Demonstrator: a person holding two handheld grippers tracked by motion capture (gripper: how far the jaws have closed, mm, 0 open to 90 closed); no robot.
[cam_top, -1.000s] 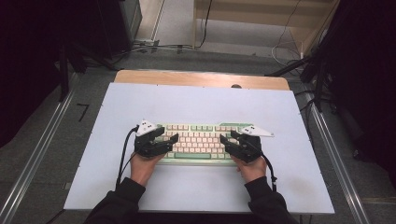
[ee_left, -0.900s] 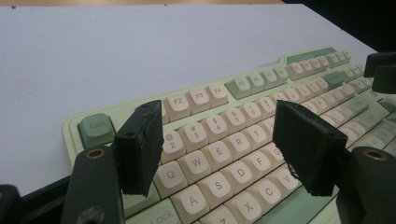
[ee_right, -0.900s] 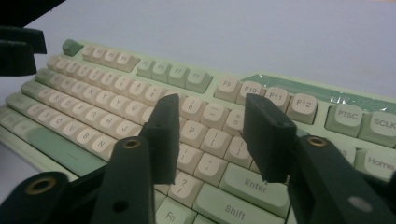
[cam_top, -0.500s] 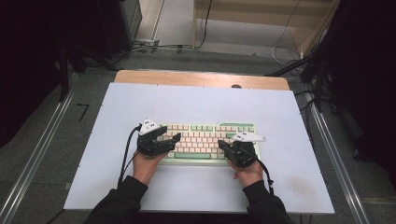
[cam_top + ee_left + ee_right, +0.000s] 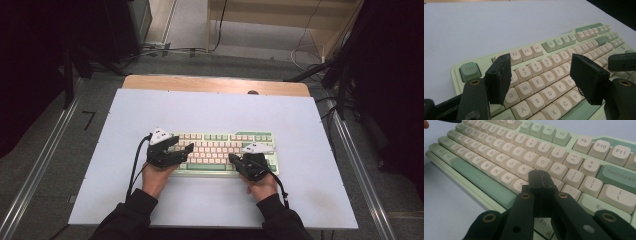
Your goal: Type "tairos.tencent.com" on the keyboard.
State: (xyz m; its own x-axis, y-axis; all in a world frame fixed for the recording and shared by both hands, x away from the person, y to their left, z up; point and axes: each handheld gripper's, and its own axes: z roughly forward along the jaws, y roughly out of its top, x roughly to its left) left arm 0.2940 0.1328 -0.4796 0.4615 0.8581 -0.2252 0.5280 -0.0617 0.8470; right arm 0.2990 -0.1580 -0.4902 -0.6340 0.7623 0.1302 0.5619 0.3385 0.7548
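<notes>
Keyboard (image 5: pixel 222 151): pale green body with cream keys, lying flat on the white worktop (image 5: pixel 210 112), towards the person's side and about midway across.
Left hand (image 5: pixel 159 177): comes in from the bottom of the high view in a dark sleeve, wrist low on the worktop, hand angled inward to the keyboard's left end.
Left claw (image 5: pixel 186 150): jaws held well apart over the left letter keys, nothing between them; in the left gripper view (image 5: pixel 544 77) the two black pads frame the W, E, D, F keys.
Right hand (image 5: pixel 261 184): forearm slants in from the lower right, hand at the keyboard's near right corner.
Right claw (image 5: pixel 234 159): jaws have just been closing and now meet with nothing caught between them; in the right gripper view (image 5: pixel 539 178) the joined tips hover near the K and comma keys, pointing down and forward.
</notes>
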